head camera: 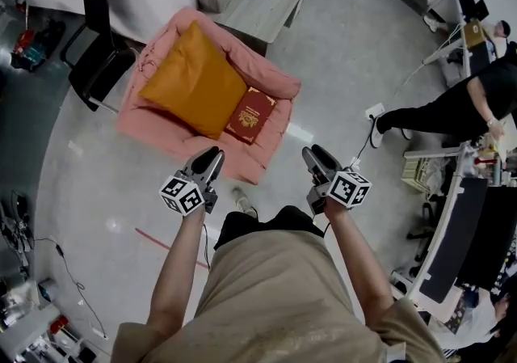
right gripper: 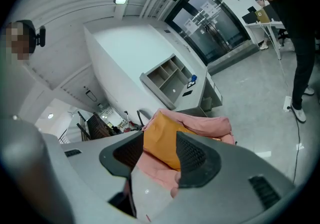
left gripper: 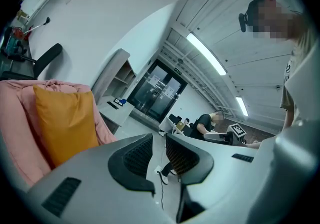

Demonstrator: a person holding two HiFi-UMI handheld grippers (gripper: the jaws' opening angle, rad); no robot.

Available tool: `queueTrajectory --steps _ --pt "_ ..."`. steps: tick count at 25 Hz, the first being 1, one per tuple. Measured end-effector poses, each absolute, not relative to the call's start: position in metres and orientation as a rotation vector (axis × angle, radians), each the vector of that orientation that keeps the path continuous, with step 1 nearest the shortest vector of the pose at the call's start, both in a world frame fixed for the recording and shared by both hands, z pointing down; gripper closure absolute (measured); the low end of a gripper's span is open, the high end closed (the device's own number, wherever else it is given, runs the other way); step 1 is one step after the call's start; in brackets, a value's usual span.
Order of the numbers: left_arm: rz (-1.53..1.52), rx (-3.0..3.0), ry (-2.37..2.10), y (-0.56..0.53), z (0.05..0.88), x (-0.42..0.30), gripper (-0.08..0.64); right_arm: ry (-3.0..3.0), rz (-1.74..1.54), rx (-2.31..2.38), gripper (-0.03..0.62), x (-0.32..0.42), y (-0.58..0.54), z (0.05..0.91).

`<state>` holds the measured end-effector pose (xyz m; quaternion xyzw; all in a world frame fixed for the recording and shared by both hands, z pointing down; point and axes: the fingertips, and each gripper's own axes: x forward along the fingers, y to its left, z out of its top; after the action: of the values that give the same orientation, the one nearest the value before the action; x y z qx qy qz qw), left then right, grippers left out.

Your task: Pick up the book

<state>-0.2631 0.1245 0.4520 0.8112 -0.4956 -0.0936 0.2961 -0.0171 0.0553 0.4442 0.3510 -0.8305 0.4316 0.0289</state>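
1. Two claws, the left gripper (head camera: 212, 156) and the right gripper (head camera: 316, 154), hang over the floor just short of the pink armchair (head camera: 273, 77).
2. The red book (head camera: 251, 114) lies flat on the seat, just beside the orange cushion (head camera: 192, 78).
3. The left gripper's jaws stand a narrow gap apart, with nothing between them.
4. The right gripper's jaws are partly apart and empty, pointing toward the cushion.

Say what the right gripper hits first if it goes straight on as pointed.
The right gripper would probably meet the chair front first, with the cushion right behind; depth is unclear.
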Motion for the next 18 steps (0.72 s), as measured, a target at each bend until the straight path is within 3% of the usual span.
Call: queueTrajectory --steps 10,18 --pt "-0.221 2.154 -1.258 0.087 0.467 -0.268 0.488 -2.554 1.348 1.139 0.4 -0.013 0.037 0.444" --pt "-0.123 2.127 -1.273 0.044 0.477 -0.269 0.488 -2.493 1.448 1.071 0.393 -0.02 -0.016 0.502"
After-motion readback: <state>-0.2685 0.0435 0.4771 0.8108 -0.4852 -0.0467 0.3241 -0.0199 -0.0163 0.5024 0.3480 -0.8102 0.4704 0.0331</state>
